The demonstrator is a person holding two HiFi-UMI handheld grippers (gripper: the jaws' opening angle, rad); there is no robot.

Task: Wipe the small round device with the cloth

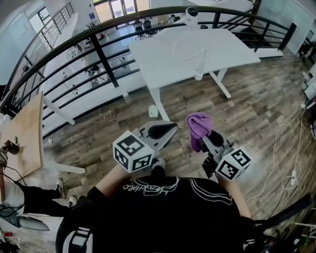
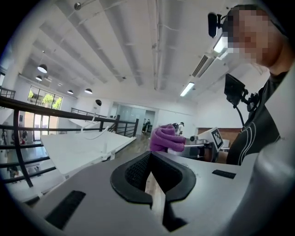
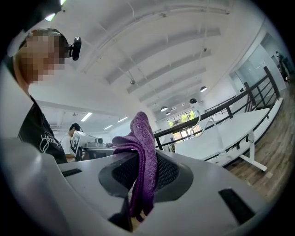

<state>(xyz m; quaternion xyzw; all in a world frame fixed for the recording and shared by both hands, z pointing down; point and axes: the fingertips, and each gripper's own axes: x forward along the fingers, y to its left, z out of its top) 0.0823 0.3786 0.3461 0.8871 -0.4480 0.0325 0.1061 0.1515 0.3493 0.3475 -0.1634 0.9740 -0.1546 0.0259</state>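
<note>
My right gripper [image 1: 207,139] is shut on a purple cloth [image 1: 198,126], which bunches up above its fingertips. In the right gripper view the cloth [image 3: 143,152] hangs pinched between the dark pads of the right gripper [image 3: 138,186]. Beside it, my left gripper [image 1: 163,131] is shut with nothing in it, and the left gripper view shows its pads [image 2: 133,173] together with nothing between them. I hold both grippers close to my chest, far from the white table [image 1: 197,54]. A small round device [image 1: 191,12] stands at that table's far edge with a white cable looping from it.
A black curved railing [image 1: 98,44] runs behind the white table, over a lower floor. A wooden tabletop [image 1: 24,133] is at the left, with another person's legs [image 1: 37,197] below it. Wood-plank floor [image 1: 256,104] lies between me and the table, with a white cable [image 1: 286,143] at right.
</note>
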